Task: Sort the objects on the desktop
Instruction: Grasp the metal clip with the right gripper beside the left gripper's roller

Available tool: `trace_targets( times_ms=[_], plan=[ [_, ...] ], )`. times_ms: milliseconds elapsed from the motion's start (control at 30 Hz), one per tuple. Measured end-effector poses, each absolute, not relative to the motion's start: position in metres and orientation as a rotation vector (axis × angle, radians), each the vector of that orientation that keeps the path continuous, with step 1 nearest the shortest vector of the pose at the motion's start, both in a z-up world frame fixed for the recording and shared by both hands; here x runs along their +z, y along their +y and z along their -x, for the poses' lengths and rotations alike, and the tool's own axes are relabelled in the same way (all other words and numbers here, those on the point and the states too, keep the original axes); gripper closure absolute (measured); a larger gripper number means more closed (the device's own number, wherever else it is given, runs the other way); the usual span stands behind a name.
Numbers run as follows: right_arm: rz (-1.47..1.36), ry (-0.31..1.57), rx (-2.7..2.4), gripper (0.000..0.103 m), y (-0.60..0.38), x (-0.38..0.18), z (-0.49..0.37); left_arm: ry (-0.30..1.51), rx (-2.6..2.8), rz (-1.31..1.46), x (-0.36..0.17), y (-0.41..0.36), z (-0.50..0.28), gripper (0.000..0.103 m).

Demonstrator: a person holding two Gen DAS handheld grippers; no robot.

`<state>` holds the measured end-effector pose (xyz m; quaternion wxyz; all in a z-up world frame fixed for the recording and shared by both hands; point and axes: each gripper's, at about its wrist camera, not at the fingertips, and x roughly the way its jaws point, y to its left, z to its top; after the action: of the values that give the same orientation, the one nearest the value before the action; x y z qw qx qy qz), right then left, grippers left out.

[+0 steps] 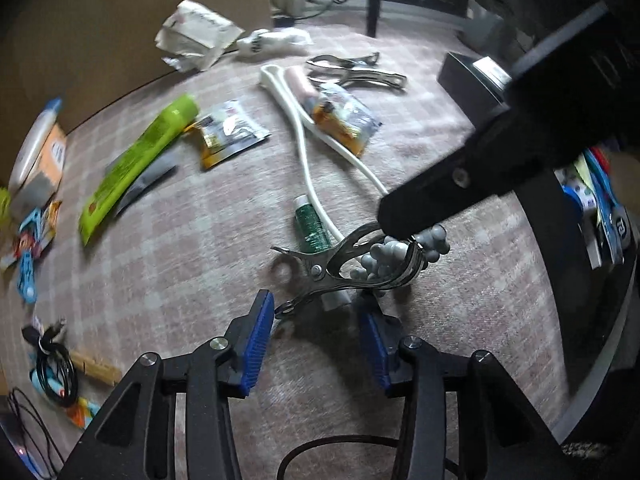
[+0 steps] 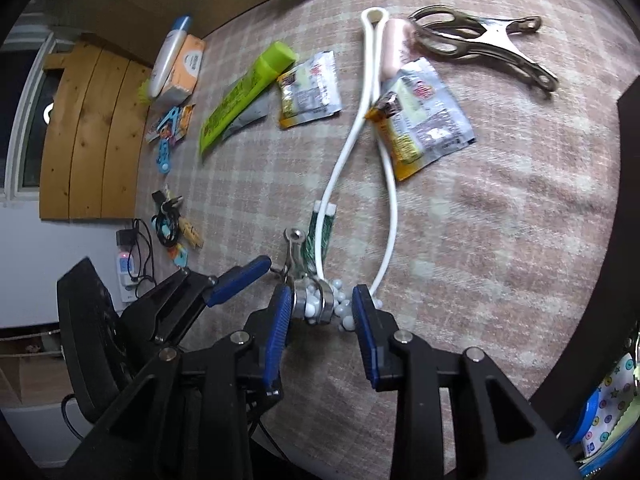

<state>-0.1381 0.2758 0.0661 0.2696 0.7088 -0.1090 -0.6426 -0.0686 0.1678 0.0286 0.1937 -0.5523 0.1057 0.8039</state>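
Note:
A metal clamp [image 1: 344, 260] lies on the plaid tablecloth over a white massager's beaded end [image 1: 404, 254], next to a small green tube [image 1: 312, 228]. My left gripper [image 1: 320, 340] is open just in front of the clamp's handle tips, one pad [image 1: 256, 344] close to them. My right gripper [image 2: 320, 312] is open with its pads either side of the clamp's ring end [image 2: 316, 300] and the white beads [image 2: 344, 312]; it shows as a black arm [image 1: 480, 176] in the left wrist view. The left gripper's blue finger [image 2: 236, 280] shows at the left in the right wrist view.
Further back lie the massager's white loop handle [image 2: 372, 60], two snack packets [image 2: 424, 120] [image 2: 308, 88], a lime green tube [image 2: 244, 96], a second metal clamp [image 2: 484, 40], crumpled paper [image 1: 196, 36]. Blue clips [image 1: 28, 256], cables [image 1: 52, 368] and a tissue box [image 2: 180, 72] sit left. A black box [image 1: 468, 76] stands right.

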Motion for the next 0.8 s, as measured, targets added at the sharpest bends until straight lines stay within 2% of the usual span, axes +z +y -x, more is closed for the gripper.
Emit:
trace_targets(
  times_ms=[33, 100, 167, 200, 267, 500, 633, 667, 700, 800],
  plan=[
    [-1.909, -0.305, -1.739, 0.071, 0.278, 0.066, 0.139, 0.303, 2.255, 1.553, 0.028, 0.170, 0.070, 0.064],
    [-1.903, -0.329, -1.749, 0.071, 0.282, 0.067, 0.141, 0.288, 2.255, 1.547, 0.028, 0.172, 0.071, 0.078],
    [-1.897, -0.348, -1.768, 0.071, 0.286, 0.069, 0.144, 0.257, 2.255, 1.536, 0.031, 0.172, 0.071, 0.087],
    [-1.897, -0.351, -1.783, 0.071, 0.288, 0.069, 0.146, 0.251, 2.255, 1.535, 0.032, 0.173, 0.071, 0.096],
    [-1.899, -0.361, -1.794, 0.071, 0.291, 0.067, 0.149, 0.255, 2.270, 1.546, 0.031, 0.173, 0.072, 0.103],
    [-1.896, -0.358, -1.791, 0.071, 0.294, 0.067, 0.147, 0.250, 2.274, 1.518, 0.036, 0.182, 0.070, 0.103],
    [-1.859, -0.335, -1.769, 0.071, 0.289, 0.079, 0.141, 0.241, 2.297, 1.503, 0.038, 0.178, 0.069, 0.090],
    [-1.858, -0.314, -1.766, 0.071, 0.286, 0.081, 0.139, 0.236, 2.305, 1.502, 0.038, 0.177, 0.070, 0.080],
    [-1.859, -0.297, -1.770, 0.071, 0.282, 0.081, 0.138, 0.232, 2.313, 1.497, 0.038, 0.175, 0.071, 0.076],
    [-1.897, -0.250, -1.769, 0.071, 0.274, 0.073, 0.138, 0.221, 2.300, 1.507, 0.035, 0.172, 0.067, 0.076]
  ],
)
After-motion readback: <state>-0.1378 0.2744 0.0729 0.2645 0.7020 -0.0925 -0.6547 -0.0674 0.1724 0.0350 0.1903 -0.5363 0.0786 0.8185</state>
